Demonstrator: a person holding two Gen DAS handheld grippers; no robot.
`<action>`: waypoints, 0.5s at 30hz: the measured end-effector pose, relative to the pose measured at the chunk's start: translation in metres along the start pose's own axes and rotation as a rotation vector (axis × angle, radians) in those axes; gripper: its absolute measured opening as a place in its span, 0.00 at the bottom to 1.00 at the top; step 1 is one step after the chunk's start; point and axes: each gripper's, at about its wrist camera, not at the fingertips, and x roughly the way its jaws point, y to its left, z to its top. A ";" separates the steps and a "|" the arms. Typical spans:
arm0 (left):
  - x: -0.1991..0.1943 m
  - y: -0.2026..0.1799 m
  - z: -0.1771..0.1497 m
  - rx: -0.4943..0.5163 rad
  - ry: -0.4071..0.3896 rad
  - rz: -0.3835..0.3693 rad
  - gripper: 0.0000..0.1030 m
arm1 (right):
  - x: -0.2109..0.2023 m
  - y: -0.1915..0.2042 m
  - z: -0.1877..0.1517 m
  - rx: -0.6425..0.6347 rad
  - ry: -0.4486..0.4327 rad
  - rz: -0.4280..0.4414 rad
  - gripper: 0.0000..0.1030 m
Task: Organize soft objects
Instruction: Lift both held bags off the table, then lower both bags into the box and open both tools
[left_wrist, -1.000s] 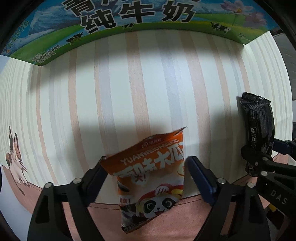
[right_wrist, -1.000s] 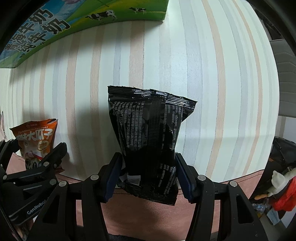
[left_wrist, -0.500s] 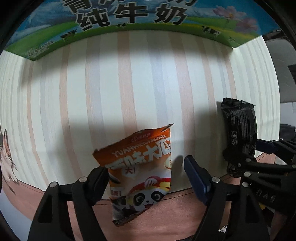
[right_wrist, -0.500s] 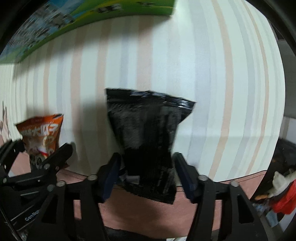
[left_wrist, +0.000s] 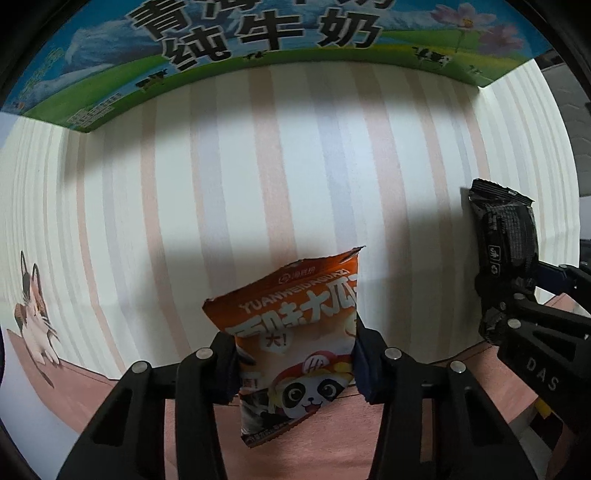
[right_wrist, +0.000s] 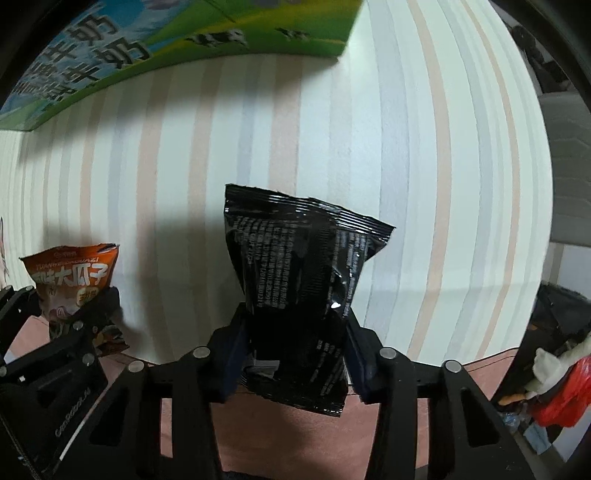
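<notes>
My left gripper (left_wrist: 295, 362) is shut on an orange snack bag (left_wrist: 299, 332) with a panda on it, its pads pressing both sides of the bag. The bag also shows at the left of the right wrist view (right_wrist: 72, 280). My right gripper (right_wrist: 293, 354) is shut on a black snack bag (right_wrist: 299, 295) with white print. That black bag shows at the right edge of the left wrist view (left_wrist: 504, 240). Both bags lie over the striped tablecloth (left_wrist: 258, 184) near its front border.
A milk carton box (left_wrist: 258, 44) with a green and blue print stands at the far side of the table, also in the right wrist view (right_wrist: 147, 55). A cat picture (left_wrist: 35, 314) is on the cloth's left. Red and white items (right_wrist: 557, 384) lie off the table at right.
My left gripper's jaws have closed onto the orange bag, which they stood open around before. My right gripper kept its hold on the black bag and shifted slightly.
</notes>
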 end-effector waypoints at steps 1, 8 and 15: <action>-0.001 0.001 -0.002 -0.006 0.001 0.000 0.42 | -0.004 0.006 -0.002 -0.004 -0.003 0.004 0.44; -0.087 0.009 -0.013 0.019 -0.130 -0.069 0.42 | -0.068 0.030 -0.026 -0.028 -0.089 0.154 0.43; -0.205 0.047 0.038 0.064 -0.310 -0.018 0.42 | -0.188 0.062 -0.003 -0.083 -0.307 0.330 0.43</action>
